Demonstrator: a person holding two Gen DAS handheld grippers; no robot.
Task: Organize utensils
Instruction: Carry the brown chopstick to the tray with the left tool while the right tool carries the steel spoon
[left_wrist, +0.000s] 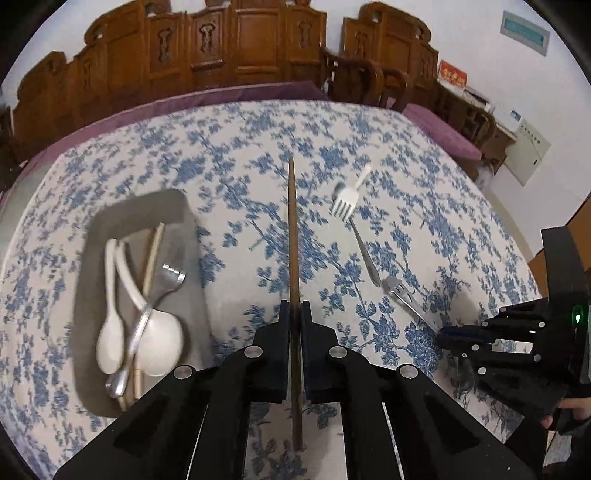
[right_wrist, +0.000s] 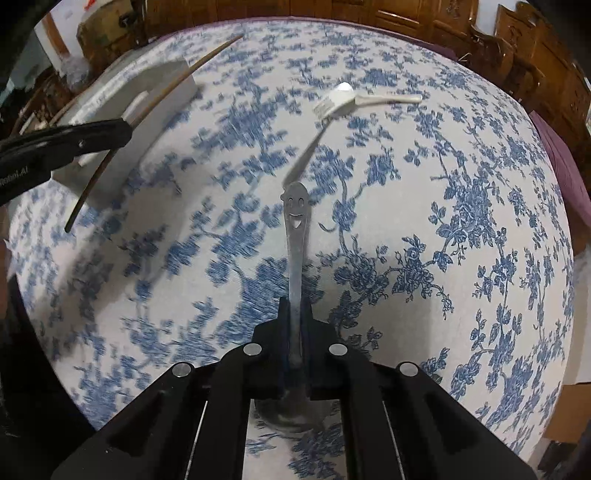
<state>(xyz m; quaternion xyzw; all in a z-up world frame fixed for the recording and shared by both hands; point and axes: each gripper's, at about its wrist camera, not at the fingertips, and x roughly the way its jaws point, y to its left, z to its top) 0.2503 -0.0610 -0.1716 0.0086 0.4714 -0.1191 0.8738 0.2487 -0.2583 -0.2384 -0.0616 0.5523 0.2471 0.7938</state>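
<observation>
Carved dark-wood chairs and purple cushions ring the counter (left_wrist: 369, 129), which wears a blue-and-white floral cloth, as we sort the utensils.

Nearest in the left wrist view, our left gripper (left_wrist: 294, 321) has its jaws pressed together on a slim brown chopstick (left_wrist: 292, 229). It is pinched near the lower end, so the long, smooth shaft runs straight out toward twelve o'clock, clear of the cloth. We judge this a carrying hold, with the stick headed for the tray.

At nine o'clock from those jaws sits the grey tray (left_wrist: 184, 206), shallow, matte and round-cornered. It already holds two glossy white spoons (left_wrist: 110, 332), a bright steel fork (left_wrist: 162, 291) and pale chopsticks (left_wrist: 153, 258), piled crosswise.

At three o'clock, our right gripper (right_wrist: 294, 317) pinches the steel spoon (right_wrist: 295, 236) by its flat handle. The bowl lies beneath the jaws on or just above the cloth; which, we cannot tell. A cut-out smiling face decorates the handle tip. The grip looks like a pick-up in hand.

Farther out, at about one o'clock, a second steel fork (left_wrist: 364, 251) lies flat on the cloth, apart from the tray. A white plastic fork (left_wrist: 351, 192) sits at its far end, touching or overlapping it. Both are unsorted and wait their turn.
</observation>
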